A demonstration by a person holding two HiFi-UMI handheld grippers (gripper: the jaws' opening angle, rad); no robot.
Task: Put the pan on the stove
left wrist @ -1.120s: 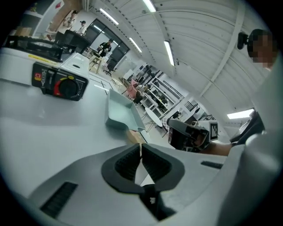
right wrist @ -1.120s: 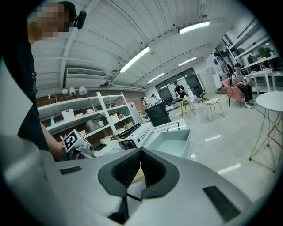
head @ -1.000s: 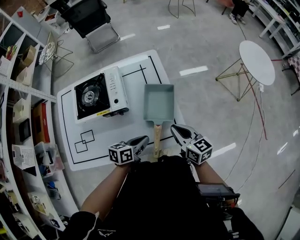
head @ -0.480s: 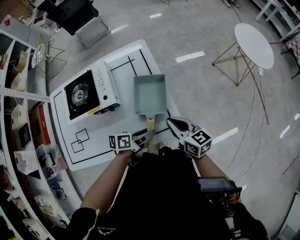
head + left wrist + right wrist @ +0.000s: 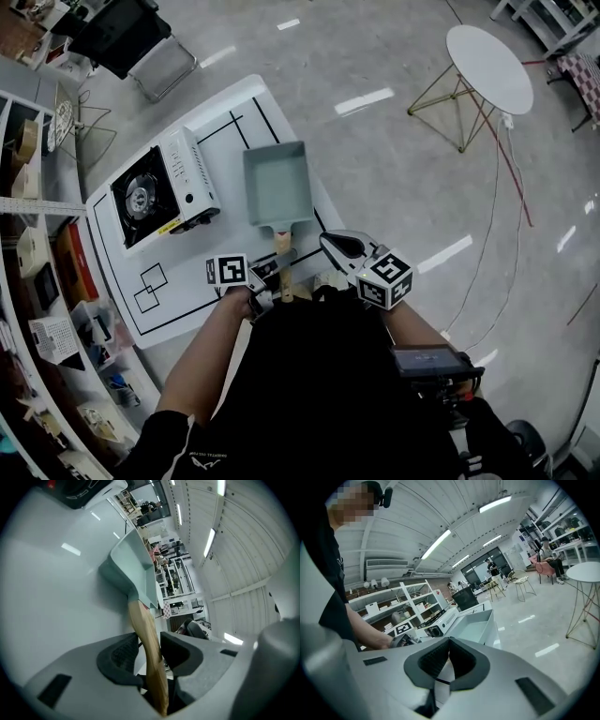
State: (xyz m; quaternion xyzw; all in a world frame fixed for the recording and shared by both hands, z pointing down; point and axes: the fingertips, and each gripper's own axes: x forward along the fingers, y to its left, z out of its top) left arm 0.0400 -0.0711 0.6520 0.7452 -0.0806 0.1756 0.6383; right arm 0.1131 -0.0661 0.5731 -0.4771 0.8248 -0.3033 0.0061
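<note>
Left gripper (image 5: 272, 273) moves onto pan handle (image 5: 281, 242), fingers just closing on it; right gripper (image 5: 330, 242) fingers together, empty. Pan (image 5: 277, 183) sits on desk (image 5: 105, 239), not yet on stove (image 5: 155, 192).

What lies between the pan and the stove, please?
Nothing: in the head view only bare white mat separates the pan from the stove.

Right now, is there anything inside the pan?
Nothing shows inside the pan: the head view looks onto its bare pale floor, wall to wall. It lies on the white surface, off the stove; the patch of surface beneath it is covered.
</note>
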